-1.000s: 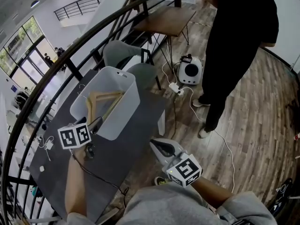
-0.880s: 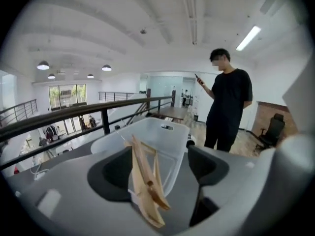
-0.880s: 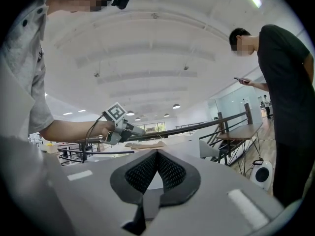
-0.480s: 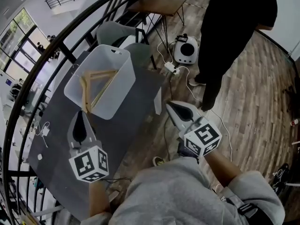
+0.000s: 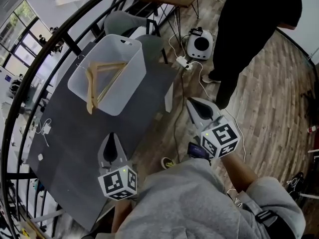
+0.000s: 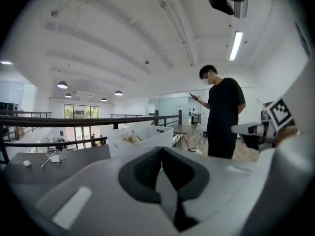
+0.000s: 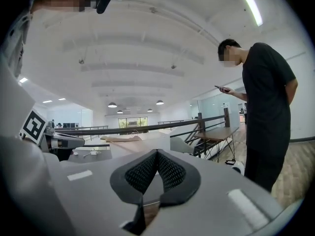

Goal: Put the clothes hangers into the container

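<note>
One white plastic container [image 5: 135,81] stands toward the far end of the dark grey desk [image 5: 70,148]. The wooden clothes hangers [image 5: 107,65] lie inside it, crossed over one another so that I can't count them for certain, and one pale end pokes over its near-left rim. Both tongs are well apart from it. The left tongs [image 5: 110,138] are held over the near part of the desk, pressed together with nothing between them. The right tongs [image 5: 195,105] hang beyond the desk's right edge, above the wooden floor [image 5: 279,108], likewise pressed together and empty. One person in black [image 5: 249,29] stands at the far right, near one round white appliance [image 5: 200,44] on the floor. One white charger [image 5: 46,128] lies at the desk's left side.
</note>
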Motion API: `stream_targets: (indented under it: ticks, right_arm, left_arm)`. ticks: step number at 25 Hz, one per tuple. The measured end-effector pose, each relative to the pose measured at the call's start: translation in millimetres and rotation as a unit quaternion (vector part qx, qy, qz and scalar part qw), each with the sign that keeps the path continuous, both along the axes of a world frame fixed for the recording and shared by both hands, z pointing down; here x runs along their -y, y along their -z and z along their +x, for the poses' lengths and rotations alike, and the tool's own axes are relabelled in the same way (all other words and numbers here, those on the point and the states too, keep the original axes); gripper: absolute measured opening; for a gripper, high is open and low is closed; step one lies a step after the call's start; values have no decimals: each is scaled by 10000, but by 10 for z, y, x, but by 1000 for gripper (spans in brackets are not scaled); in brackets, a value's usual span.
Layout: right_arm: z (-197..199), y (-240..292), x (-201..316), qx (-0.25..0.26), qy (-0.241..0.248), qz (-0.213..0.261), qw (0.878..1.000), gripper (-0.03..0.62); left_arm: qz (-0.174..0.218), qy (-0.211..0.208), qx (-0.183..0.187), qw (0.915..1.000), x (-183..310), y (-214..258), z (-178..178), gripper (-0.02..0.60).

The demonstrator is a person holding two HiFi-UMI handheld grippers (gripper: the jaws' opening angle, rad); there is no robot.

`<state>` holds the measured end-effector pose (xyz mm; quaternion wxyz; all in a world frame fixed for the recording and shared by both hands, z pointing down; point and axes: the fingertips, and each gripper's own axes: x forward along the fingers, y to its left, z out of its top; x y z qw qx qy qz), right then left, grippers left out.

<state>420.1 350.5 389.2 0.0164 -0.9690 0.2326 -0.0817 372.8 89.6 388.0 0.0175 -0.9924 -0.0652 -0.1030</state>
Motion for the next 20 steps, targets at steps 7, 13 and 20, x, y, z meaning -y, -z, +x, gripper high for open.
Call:
stream_targets:
  ticks: [7, 13, 20]
  right_arm:
    - [-1, -19, 126, -16, 98, -52, 9999, -3]
    - [-18, -15, 125, -23, 138, -41, 9999, -3]
    - [-20, -30, 123, -72, 168, -28, 9998, -3]
  left_arm:
    - [-136, 109, 174, 9997, 117, -94, 34, 12]
    - [-221, -10, 308, 9993, 19, -155, 60, 12]
    - [-115, 27, 253, 9996, 22, -156, 48, 12]
